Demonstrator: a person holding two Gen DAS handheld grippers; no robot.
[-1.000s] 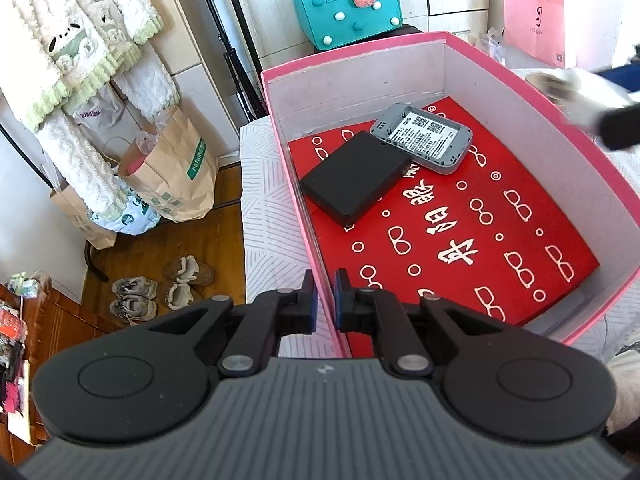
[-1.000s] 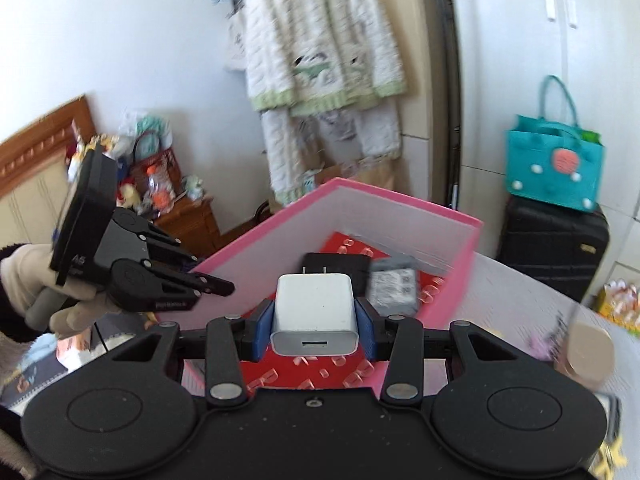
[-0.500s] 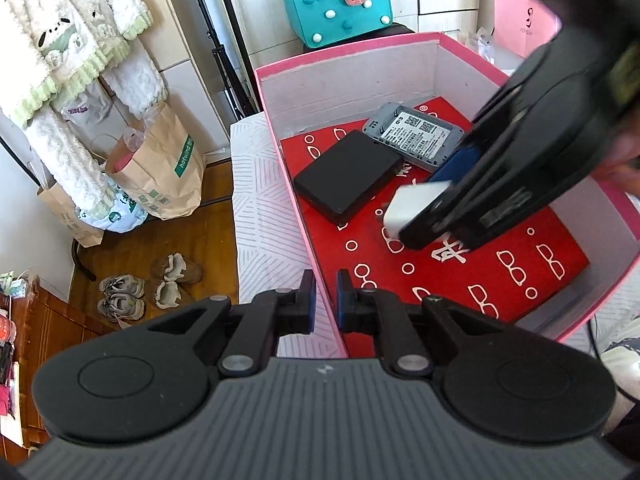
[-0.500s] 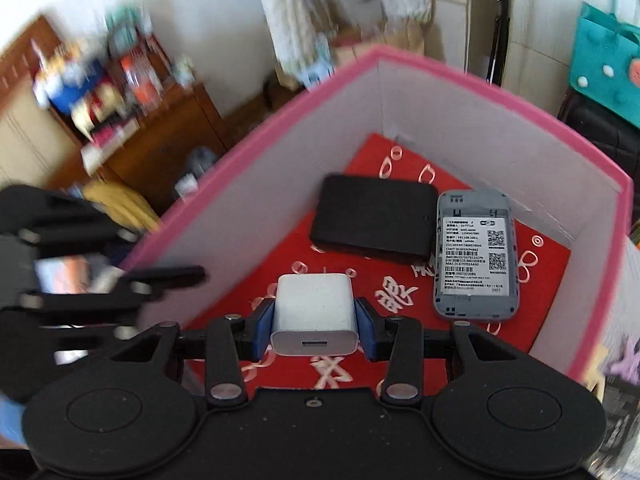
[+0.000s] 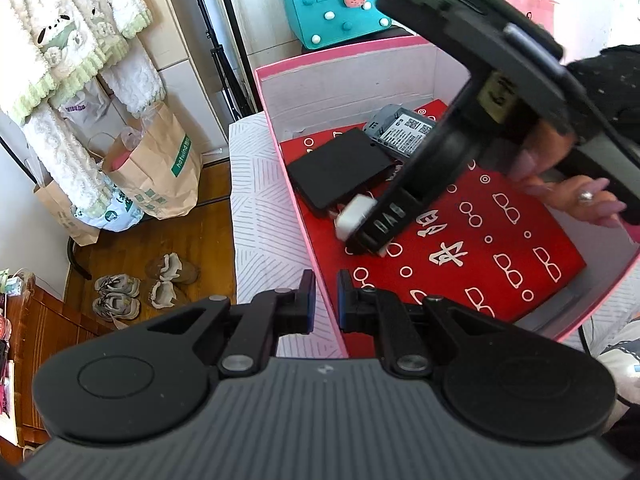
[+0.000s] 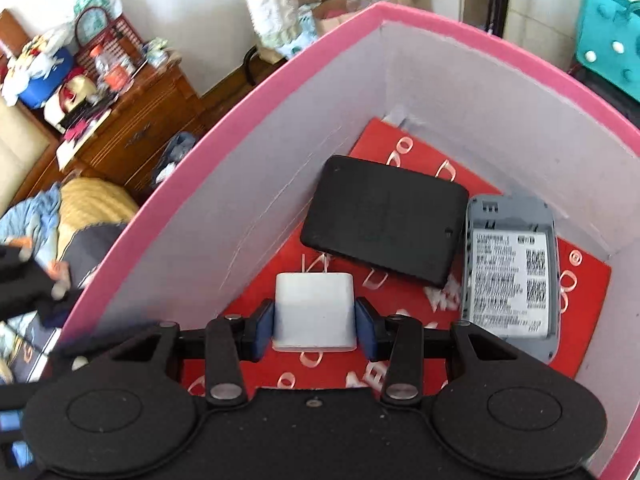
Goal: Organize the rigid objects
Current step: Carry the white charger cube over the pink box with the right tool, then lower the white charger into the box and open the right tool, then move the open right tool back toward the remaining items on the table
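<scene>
A pink box (image 5: 352, 76) with a red patterned lining (image 5: 500, 248) holds a flat black device (image 5: 340, 172) and a grey device (image 5: 404, 132) with a white label. My right gripper (image 6: 315, 322) is shut on a white charger (image 6: 314, 308). It hangs low inside the box (image 6: 280, 160), just in front of the black device (image 6: 384, 216) and left of the grey device (image 6: 508, 276). The left wrist view shows that gripper (image 5: 362, 236) tipped down with the charger (image 5: 352, 213) near the lining. My left gripper (image 5: 325, 300) is shut on the box's near left wall.
A person's hand (image 5: 568, 196) holds the right gripper over the box. The box rests on a white striped surface (image 5: 260, 200). Paper bags (image 5: 160, 160), shoes (image 5: 120, 292) and a teal bag (image 5: 336, 4) lie beyond it. A cluttered wooden cabinet (image 6: 132, 120) stands outside the left wall.
My right gripper has carried the white charger over the rim and down into the box, close to the black device. The left gripper has kept still on the wall.
</scene>
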